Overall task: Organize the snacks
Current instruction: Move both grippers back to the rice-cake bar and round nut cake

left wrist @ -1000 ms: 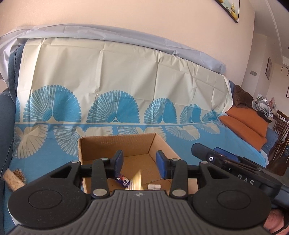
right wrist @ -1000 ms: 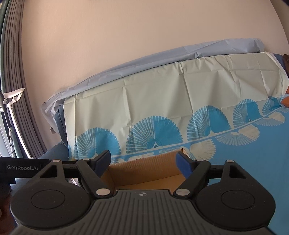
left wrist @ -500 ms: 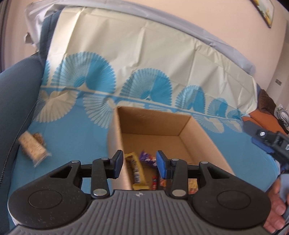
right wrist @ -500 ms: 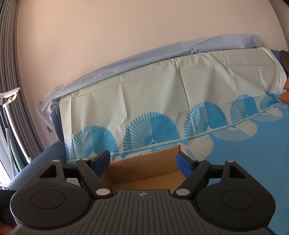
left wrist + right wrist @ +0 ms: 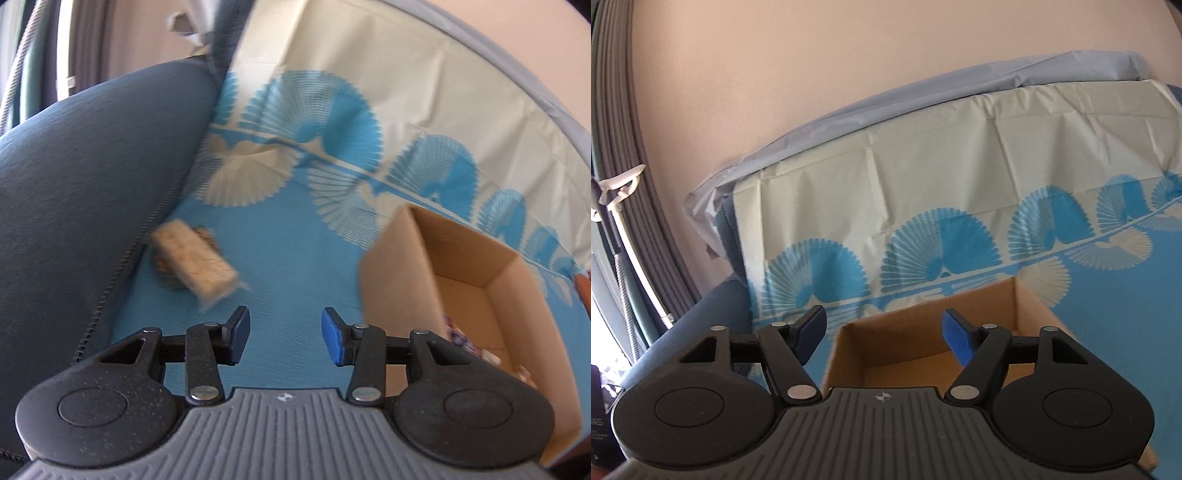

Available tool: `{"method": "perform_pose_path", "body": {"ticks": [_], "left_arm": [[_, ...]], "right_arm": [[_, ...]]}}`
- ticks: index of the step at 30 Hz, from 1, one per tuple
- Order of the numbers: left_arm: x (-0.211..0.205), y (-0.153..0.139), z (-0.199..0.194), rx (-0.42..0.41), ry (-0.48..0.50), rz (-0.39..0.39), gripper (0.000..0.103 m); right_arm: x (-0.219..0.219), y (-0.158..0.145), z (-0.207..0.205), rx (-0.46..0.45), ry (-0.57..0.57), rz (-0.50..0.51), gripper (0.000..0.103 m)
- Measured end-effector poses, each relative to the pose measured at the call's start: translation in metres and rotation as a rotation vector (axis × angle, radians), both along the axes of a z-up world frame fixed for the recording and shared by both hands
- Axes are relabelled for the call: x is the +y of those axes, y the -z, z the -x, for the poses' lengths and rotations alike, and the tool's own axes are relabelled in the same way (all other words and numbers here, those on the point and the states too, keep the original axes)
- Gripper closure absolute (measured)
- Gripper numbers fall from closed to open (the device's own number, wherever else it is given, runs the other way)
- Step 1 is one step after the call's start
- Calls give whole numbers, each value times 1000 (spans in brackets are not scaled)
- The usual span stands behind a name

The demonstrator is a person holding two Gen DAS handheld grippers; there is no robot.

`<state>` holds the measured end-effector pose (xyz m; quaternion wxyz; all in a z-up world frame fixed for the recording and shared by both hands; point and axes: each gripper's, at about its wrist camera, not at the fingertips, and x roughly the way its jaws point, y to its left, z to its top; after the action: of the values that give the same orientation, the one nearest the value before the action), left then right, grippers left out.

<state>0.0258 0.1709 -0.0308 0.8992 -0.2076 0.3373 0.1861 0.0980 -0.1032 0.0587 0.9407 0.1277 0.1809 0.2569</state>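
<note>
In the left wrist view a pale cereal bar in clear wrap (image 5: 194,264) lies on the blue patterned cloth (image 5: 295,258), partly over a darker brown snack (image 5: 168,273), close to the sofa arm. My left gripper (image 5: 284,338) hovers just short of it and to its right, jaws opening with nothing between them. The open cardboard box (image 5: 391,280) stands to the right, with wrapped snacks (image 5: 458,336) on its floor. In the right wrist view my right gripper (image 5: 884,338) is above the near rim of the box (image 5: 923,317), jaws closing on nothing.
The dark blue sofa arm (image 5: 81,177) rises at the left of the snacks. The cloth runs up the sofa back (image 5: 960,177) behind the box. Curtains (image 5: 617,147) hang at the far left in the right wrist view.
The left gripper swung left and dipped from over the box toward the cereal bar, and its jaws widened. The right gripper shifted sideways over the box and its jaws narrowed.
</note>
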Motion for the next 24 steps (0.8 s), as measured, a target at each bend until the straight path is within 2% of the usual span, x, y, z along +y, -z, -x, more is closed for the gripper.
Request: {"method": "perform_pose_path", "body": {"ticks": [2, 5, 7, 12, 17, 19, 24], "left_arm": [[18, 5, -5, 14, -51, 7, 46], [42, 13, -19, 36, -123, 21, 30], [54, 18, -32, 55, -160, 19, 18], [81, 40, -73, 143, -237, 41, 1], [95, 65, -115, 237, -275, 45, 1], [98, 73, -127, 276, -293, 25, 1], [102, 86, -141, 301, -330, -22, 1]], "right_arm": [[24, 3, 4, -28, -75, -8, 34], [49, 14, 12, -54, -175, 27, 34], [56, 19, 15, -44, -207, 53, 35], [58, 21, 7, -14, -231, 45, 35], [56, 30, -6, 61, -223, 23, 34], [57, 31, -6, 62, -230, 25, 34], [61, 31, -3, 47, -258, 45, 34]]}}
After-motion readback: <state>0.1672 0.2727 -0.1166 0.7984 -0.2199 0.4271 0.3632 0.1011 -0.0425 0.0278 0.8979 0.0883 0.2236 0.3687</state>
